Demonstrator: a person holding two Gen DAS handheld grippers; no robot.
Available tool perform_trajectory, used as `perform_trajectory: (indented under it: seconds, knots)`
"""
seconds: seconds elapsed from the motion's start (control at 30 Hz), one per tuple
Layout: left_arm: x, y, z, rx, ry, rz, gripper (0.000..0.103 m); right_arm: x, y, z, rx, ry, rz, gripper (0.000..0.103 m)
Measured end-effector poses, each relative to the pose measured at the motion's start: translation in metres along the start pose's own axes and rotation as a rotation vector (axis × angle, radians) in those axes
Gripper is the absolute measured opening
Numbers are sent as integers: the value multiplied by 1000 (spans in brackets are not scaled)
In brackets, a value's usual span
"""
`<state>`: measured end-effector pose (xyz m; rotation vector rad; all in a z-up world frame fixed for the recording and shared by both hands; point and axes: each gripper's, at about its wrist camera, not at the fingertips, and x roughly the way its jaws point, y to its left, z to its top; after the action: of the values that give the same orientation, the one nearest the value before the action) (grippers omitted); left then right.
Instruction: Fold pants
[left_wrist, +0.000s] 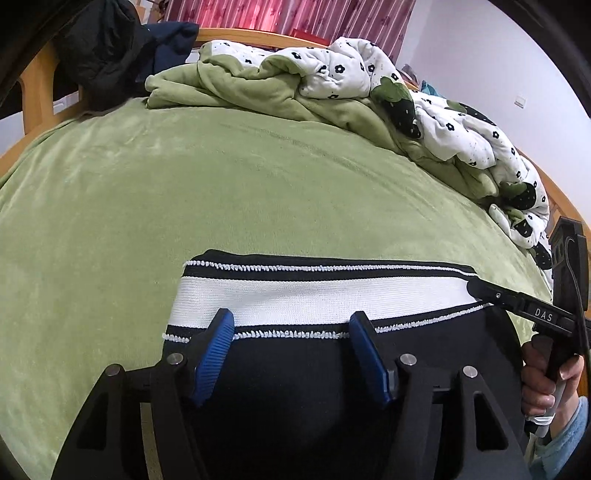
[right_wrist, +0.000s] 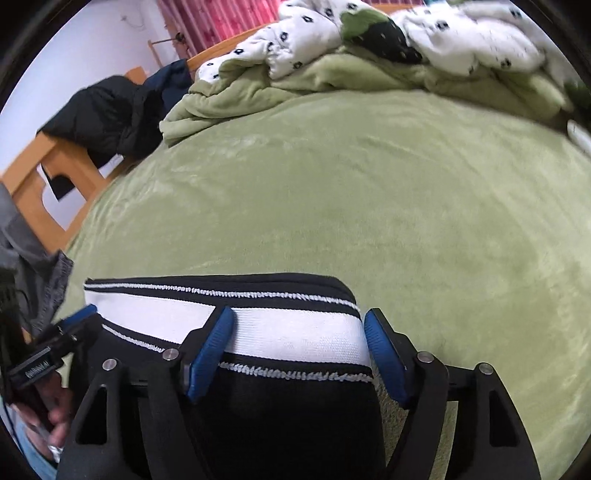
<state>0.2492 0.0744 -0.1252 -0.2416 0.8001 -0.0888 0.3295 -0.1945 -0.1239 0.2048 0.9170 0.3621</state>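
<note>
Black pants (left_wrist: 295, 376) with a white and black striped waistband (left_wrist: 317, 295) lie on the green bed cover. My left gripper (left_wrist: 291, 332) is open, its blue pads (left_wrist: 214, 350) spread over the left part of the waistband. My right gripper (right_wrist: 301, 332) is open too, its pads (right_wrist: 384, 354) straddling the right end of the waistband (right_wrist: 291, 332). The pants fabric (right_wrist: 291, 413) fills the space below both jaws. Each gripper shows at the edge of the other's view: the right one (left_wrist: 517, 301) touches the waistband's right corner, the left one (right_wrist: 70, 325) its left corner.
A green bed cover (left_wrist: 221, 184) stretches ahead. A crumpled green and white flowered quilt (left_wrist: 332, 81) lies along the far side. Dark jackets (left_wrist: 107, 51) hang on the wooden bed frame (right_wrist: 33, 177) at the far left. Grey cloth (right_wrist: 33, 266) sits at the left edge.
</note>
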Motion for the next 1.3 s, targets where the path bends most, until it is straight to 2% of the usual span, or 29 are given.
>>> perform_trajectory:
  seconds: [0.13, 0.33, 0.4, 0.47, 0.53, 0.63, 0.77, 0.93, 1.0, 1.1, 1.17, 1.3]
  knots:
    - [-1, 0, -2, 1, 0, 5, 62, -5, 5, -3, -26, -14, -27, 73]
    - [-16, -1, -10, 4, 52, -3, 62, -30, 23, -13, -159, -43, -150, 77]
    - [-26, -3, -17, 6, 64, 9, 62, -49, 26, -26, -197, -60, -180, 77]
    - [-35, -5, -28, -8, 110, -38, 62, -65, 30, -44, -226, -74, -206, 76]
    - [-46, -7, -45, -20, 138, -81, 62, -76, 31, -64, -235, -49, -235, 74]
    - [-65, -11, -75, 18, 139, -76, 62, -96, 25, -94, -208, -42, -219, 71]
    - [-95, -15, -115, 72, 132, -31, 63, -120, 19, -129, -201, -3, -219, 71]
    - [-133, -16, -142, 114, 92, 26, 64, -137, 11, -153, -169, 51, -239, 71]
    - [-144, -9, -155, 114, 95, 38, 65, -143, 9, -161, -168, 43, -266, 71]
    - [-144, 5, -174, 88, 178, 30, 65, -157, 6, -168, -168, 9, -277, 70]
    - [-141, 13, -185, 76, 215, 60, 65, -163, 3, -167, -151, -7, -273, 70]
    - [-150, 12, -192, 135, 155, 136, 64, -171, -5, -161, -93, -31, -261, 70]
